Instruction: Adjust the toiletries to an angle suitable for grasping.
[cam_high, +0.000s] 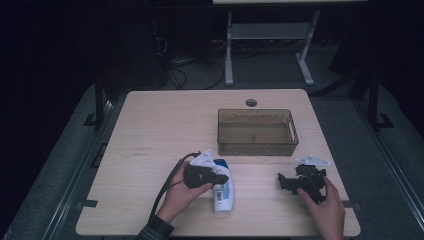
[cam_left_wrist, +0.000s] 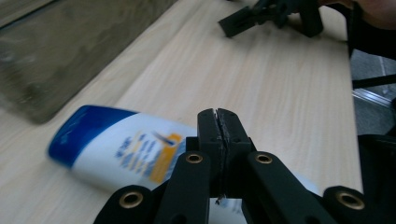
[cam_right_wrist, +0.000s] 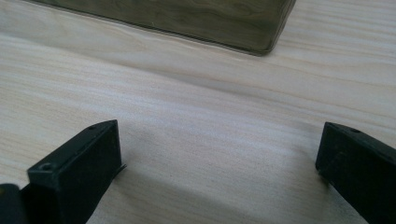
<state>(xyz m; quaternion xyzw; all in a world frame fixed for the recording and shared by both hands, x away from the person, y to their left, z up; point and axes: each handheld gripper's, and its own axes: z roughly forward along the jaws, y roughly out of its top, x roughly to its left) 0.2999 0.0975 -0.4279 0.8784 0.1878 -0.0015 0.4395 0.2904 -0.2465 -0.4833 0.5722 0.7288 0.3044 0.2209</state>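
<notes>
Room — dim, dark-floored; a white-legged frame (cam_high: 265, 45) is standing at the far side, with cables trailing on the floor to its left.

Tabletop (cam_high: 165, 130) — pale wood grain, matt, with a round cable hole (cam_high: 251, 102) near the far edge. It is giving a flat, even base, though a smooth thing could skid on it.

Bin (cam_high: 257, 132) — a clear brownish plastic box, open-topped, sitting right of centre toward the far side, apparently empty.

Bottle (cam_high: 223, 189) — white plastic with a blue cap (cam_left_wrist: 77, 130), lying on its side at the near centre, cap pointing toward the bin. It is probably light, with a smooth rounded body that is likely to roll or slip; the walls may give a little under pressure. The sounder hold is looking to be across the middle of the body, where the sides run flattest, not at the tapering cap.

Left tongs (cam_left_wrist: 218, 122) — hovering just above the bottle's body, jaws pressed together and gripping nothing; they will need opening before any hold.

Right tongs (cam_right_wrist: 219, 154) — resting low over bare tabletop at the near right, well apart from the bottle, jaws spread wide and holding nothing.
</notes>
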